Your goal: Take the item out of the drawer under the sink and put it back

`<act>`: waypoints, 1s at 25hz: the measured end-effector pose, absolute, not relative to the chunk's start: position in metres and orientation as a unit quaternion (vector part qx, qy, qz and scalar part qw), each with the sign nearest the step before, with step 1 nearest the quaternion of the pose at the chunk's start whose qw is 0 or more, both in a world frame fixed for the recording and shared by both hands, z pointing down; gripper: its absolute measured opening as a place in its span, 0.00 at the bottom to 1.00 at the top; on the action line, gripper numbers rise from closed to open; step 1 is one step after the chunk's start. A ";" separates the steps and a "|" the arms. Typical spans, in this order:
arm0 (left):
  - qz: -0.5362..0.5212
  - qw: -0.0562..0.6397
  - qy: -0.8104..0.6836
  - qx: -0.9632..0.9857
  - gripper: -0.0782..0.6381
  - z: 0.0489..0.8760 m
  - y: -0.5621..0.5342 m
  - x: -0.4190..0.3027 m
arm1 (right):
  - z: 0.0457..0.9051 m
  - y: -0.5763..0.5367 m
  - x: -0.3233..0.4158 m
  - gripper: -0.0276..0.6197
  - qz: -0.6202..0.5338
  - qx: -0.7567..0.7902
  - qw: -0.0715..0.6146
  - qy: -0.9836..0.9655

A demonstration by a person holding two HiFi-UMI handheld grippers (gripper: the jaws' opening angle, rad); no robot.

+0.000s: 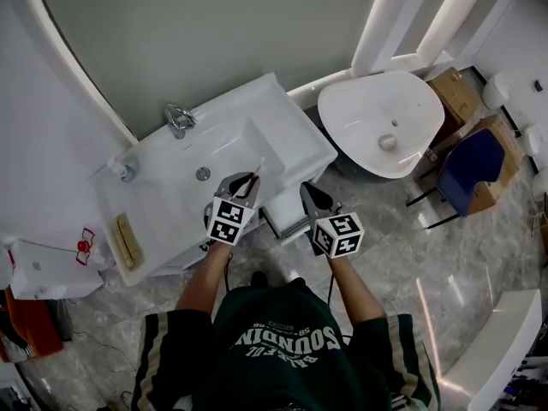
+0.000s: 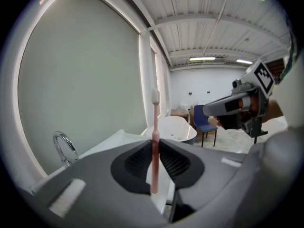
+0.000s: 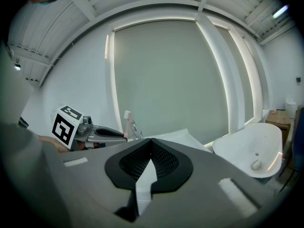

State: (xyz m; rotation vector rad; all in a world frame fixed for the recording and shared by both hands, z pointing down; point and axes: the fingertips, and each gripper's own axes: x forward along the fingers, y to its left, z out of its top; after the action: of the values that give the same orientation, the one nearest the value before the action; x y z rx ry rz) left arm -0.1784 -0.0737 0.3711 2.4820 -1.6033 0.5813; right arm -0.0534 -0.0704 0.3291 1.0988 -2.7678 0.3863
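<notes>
A pink toothbrush (image 1: 255,174) with a white head is clamped in my left gripper (image 1: 242,181), which hangs over the front edge of the white sink (image 1: 282,114). In the left gripper view the toothbrush (image 2: 155,127) stands upright between the jaws of the left gripper (image 2: 155,146), its bristles at the top. My right gripper (image 1: 308,192) hovers to the right, above the open white drawer (image 1: 287,221) under the sink. In the right gripper view the right gripper (image 3: 151,140) has its jaws together with nothing between them, and the left gripper (image 3: 118,134) shows at the left with the toothbrush (image 3: 127,120).
A chrome faucet (image 1: 178,120) stands at the sink's back, a soap bottle (image 1: 124,169) and a brown item (image 1: 128,240) at its left end. A white bathtub (image 1: 385,118) lies to the right, with a blue chair (image 1: 469,168) and cardboard boxes (image 1: 454,92) beyond.
</notes>
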 end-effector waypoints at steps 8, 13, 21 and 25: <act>0.195 0.063 -0.528 0.824 0.25 0.371 -0.073 -0.176 | 0.331 -0.069 -0.047 0.05 0.129 0.368 0.070 -0.918; 0.200 0.066 -0.523 0.826 0.25 0.375 -0.071 -0.172 | 0.332 -0.067 -0.043 0.05 0.128 0.368 0.074 -0.918; 0.216 0.078 -0.496 0.837 0.25 0.394 -0.070 -0.143 | 0.348 -0.062 -0.024 0.05 0.143 0.377 0.082 -0.912; 0.226 0.092 -0.476 0.845 0.25 0.412 -0.066 -0.123 | 0.364 -0.057 -0.006 0.05 0.161 0.389 0.089 -0.903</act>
State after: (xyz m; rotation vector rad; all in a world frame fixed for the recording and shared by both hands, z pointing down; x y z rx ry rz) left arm -0.1232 -0.0656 0.4115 2.5088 -1.4148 0.6724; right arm -0.0065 -0.0569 0.3644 1.1583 -2.6856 0.4790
